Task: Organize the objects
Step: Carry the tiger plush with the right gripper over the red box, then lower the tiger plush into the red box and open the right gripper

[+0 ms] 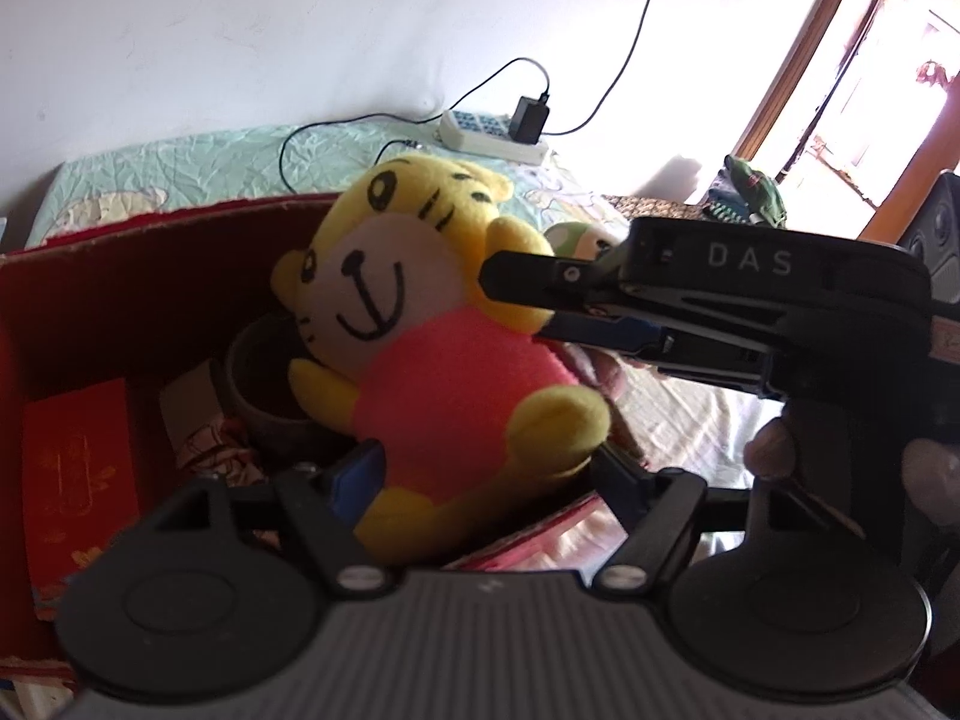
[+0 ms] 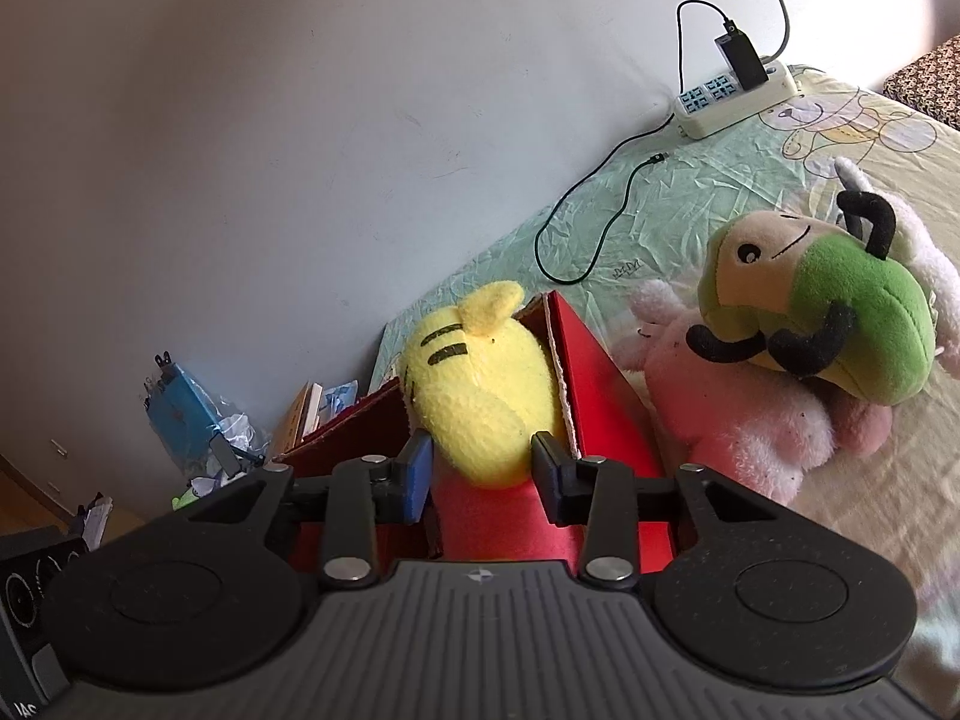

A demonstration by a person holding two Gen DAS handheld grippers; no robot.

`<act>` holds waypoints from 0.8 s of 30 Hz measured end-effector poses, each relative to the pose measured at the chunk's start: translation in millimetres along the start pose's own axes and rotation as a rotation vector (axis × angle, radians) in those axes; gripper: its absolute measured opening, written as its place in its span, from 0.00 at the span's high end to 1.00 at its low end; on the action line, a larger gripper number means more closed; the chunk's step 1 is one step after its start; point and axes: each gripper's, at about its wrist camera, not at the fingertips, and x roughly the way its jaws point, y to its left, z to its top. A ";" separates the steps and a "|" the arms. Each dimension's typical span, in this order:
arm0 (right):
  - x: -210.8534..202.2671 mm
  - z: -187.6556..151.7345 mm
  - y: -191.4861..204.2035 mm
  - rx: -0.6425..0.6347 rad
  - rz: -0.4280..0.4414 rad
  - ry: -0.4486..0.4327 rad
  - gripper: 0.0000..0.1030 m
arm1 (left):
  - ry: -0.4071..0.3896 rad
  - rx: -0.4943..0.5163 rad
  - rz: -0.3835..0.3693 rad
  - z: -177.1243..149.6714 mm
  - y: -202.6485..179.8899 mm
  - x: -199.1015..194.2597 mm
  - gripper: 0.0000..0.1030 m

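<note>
The right gripper (image 2: 480,468) pinches the yellow head of the tiger plush (image 1: 432,324), both pads pressed into it. The left gripper (image 1: 489,474) straddles its lower body (whether those pads press, I cannot tell). The plush sits upright over the open red box (image 1: 120,300), on the bed (image 2: 660,210).
</note>
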 end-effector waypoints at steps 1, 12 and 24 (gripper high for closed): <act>1.1 -0.2 -1.6 0.006 -0.001 0.007 0.65 | 0.005 -0.013 -0.001 0.7 1.3 1.1 0.24; 3.6 -7.5 -4.0 -0.006 -0.021 0.028 0.69 | 0.044 -0.047 0.054 4.3 0.9 9.6 0.17; -1.7 -9.0 -8.2 0.010 0.001 0.026 0.70 | 0.048 -0.054 0.132 3.7 -3.8 8.7 0.11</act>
